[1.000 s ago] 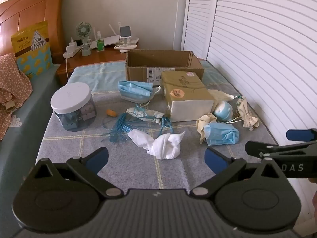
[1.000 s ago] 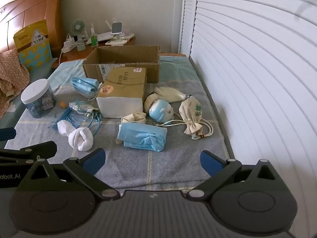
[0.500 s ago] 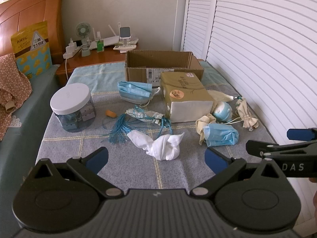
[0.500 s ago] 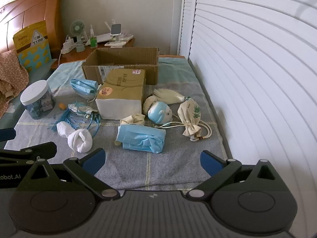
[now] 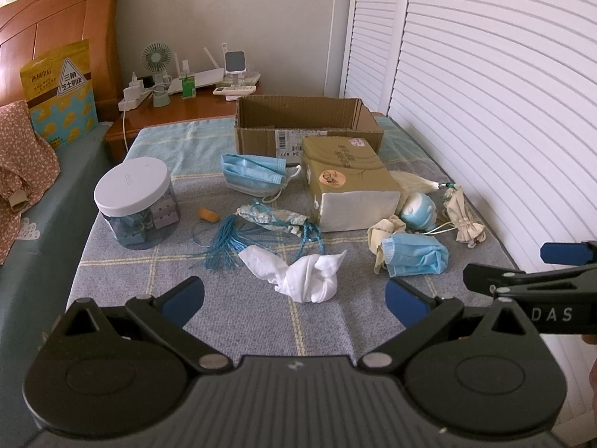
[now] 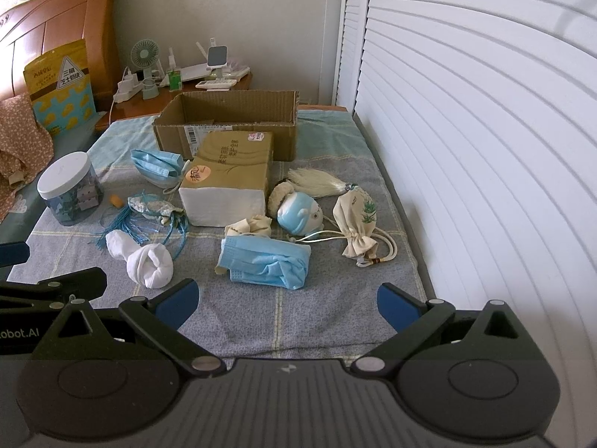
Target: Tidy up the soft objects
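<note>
Soft items lie scattered on a grey checked cloth. A white rolled sock (image 5: pixel 304 274) (image 6: pixel 143 259) is nearest my left gripper (image 5: pixel 294 300), which hangs open just short of it. A crumpled blue mask (image 6: pixel 266 261) (image 5: pixel 416 254) sits ahead of my right gripper (image 6: pixel 285 302), also open and empty. Farther back are a second blue mask (image 5: pixel 252 173) (image 6: pixel 156 162), a blue tassel (image 5: pixel 225 240), a cream drawstring pouch (image 6: pixel 356 222), a blue-and-white plush (image 6: pixel 300 212) and a tissue pack (image 5: pixel 349 183) (image 6: pixel 227 183). An open cardboard box (image 5: pixel 306 128) (image 6: pixel 227 125) stands behind them.
A white-lidded jar (image 5: pixel 136 203) stands at the left. White louvred doors (image 6: pixel 466 130) run along the right edge of the cloth. A wooden nightstand (image 5: pixel 179 106) with a fan and chargers stands behind, and a bed with a yellow bag (image 5: pixel 59 89) is at far left.
Both grippers have drifted slightly; the objects sit a little higher in the views. Nothing on the cloth has moved and both jaws stay open.
</note>
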